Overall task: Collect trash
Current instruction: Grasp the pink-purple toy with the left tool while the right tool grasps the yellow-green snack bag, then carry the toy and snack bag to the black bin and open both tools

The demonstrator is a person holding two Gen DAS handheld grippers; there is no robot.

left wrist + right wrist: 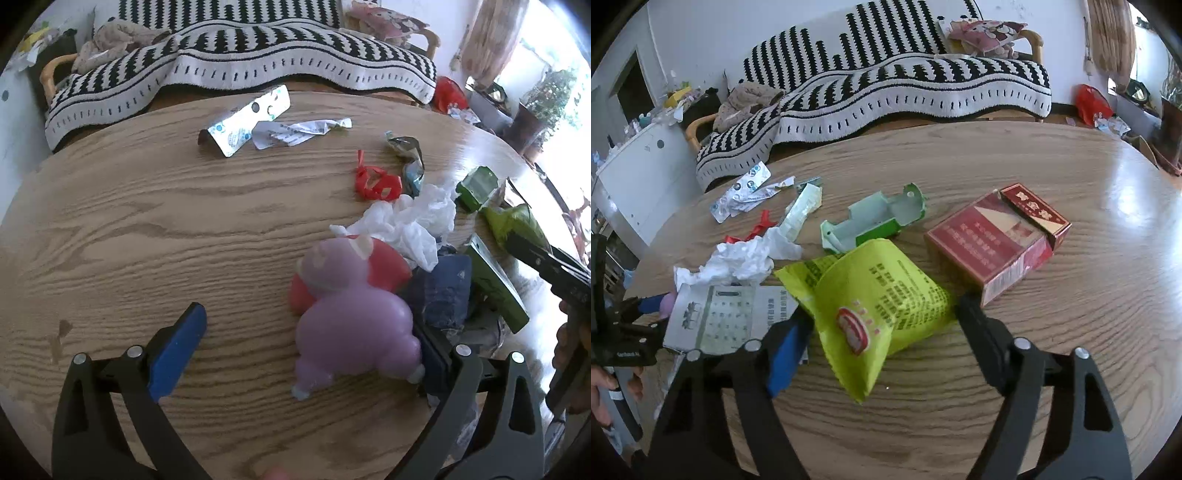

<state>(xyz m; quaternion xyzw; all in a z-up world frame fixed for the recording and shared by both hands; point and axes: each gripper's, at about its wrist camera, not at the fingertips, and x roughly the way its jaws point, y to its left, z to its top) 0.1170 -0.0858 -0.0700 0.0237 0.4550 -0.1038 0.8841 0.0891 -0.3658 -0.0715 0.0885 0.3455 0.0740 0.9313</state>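
A round wood-grain table [1071, 332] is strewn with trash. The right gripper [882, 314] is held with its jaws spread wide around a crumpled yellow-green plastic wrapper with a red oval logo [871, 295], which lies between the fingers; whether the pads touch it cannot be told. At 1 o'clock from the wrapper a dark red cardboard cigarette pack with its lid open [997, 240] is seen, at 12 o'clock a torn green carton [875, 221], at 10 o'clock a crumpled white tissue [746, 258], and at 9 o'clock a printed paper leaflet [716, 321].

The left gripper [314, 332] is likewise spread open, with a purple and red rubber toy figure [351, 295] lying between its fingers against the right one. A red ribbon scrap [376, 181] is seen at 12 o'clock from the toy, and a white-blue foil blister pack [243, 122] at 11 o'clock near the far rim.
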